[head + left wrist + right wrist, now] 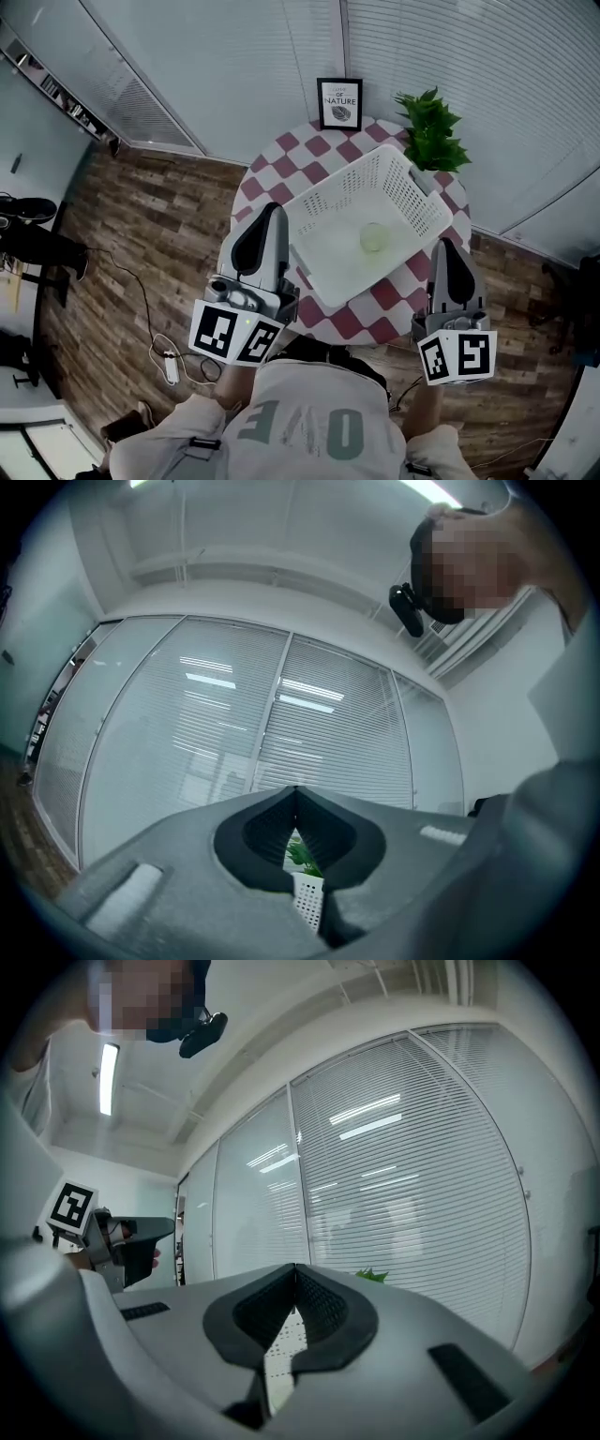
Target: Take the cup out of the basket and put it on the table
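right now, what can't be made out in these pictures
- cup: head view, small and pale in the basket; upright or tipped unclear
- cup, gripper views: hidden behind the left gripper and right gripper
- plant pot: head view, mostly covered by leaves and basket
- framed sign: head view, lower print too small

**Cup [373, 237] seen inside the basket [412, 183] on the table [281, 157]**

A small, pale, translucent cup is seen from above, standing upright with its mouth up on the floor of the basket. It is placed toward the basket's right side, apart from the walls. The basket is white perforated plastic, rectangular and otherwise empty, and is set askew on the round table. The table is covered in a red-and-white check, and much of it is taken up by the basket.
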Action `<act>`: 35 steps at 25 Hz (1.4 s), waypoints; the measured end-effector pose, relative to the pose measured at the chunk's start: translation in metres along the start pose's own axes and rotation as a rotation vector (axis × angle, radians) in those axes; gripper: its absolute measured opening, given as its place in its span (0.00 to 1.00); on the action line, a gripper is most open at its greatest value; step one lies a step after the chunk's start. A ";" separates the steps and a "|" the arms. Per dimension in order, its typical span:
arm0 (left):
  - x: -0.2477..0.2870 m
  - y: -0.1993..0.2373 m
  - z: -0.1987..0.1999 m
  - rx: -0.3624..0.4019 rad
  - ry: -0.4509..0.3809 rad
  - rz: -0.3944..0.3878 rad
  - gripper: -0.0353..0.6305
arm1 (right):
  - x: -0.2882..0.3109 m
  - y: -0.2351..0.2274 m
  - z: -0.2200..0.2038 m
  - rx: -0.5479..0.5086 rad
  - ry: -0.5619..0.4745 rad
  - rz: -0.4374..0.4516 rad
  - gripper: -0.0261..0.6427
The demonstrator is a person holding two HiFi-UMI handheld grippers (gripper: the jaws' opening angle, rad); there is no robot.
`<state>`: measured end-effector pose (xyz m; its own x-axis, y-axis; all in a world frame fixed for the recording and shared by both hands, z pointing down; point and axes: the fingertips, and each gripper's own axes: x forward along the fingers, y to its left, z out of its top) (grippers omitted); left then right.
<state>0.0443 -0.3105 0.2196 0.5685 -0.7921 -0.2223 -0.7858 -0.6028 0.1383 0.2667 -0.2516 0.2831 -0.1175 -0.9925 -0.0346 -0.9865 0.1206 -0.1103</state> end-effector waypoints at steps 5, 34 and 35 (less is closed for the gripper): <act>0.024 0.009 0.000 0.004 -0.005 -0.015 0.06 | 0.009 -0.015 -0.011 0.083 0.017 -0.027 0.05; 0.036 0.075 -0.021 -0.075 -0.013 0.019 0.06 | 0.171 0.007 -0.186 0.092 1.023 0.539 0.62; 0.036 0.078 -0.023 -0.082 -0.012 0.025 0.06 | 0.168 0.005 -0.203 0.046 1.088 0.547 0.62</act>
<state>0.0092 -0.3876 0.2445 0.5453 -0.8064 -0.2289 -0.7770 -0.5887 0.2228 0.2188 -0.4219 0.4784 -0.5719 -0.3076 0.7604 -0.7748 0.5069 -0.3777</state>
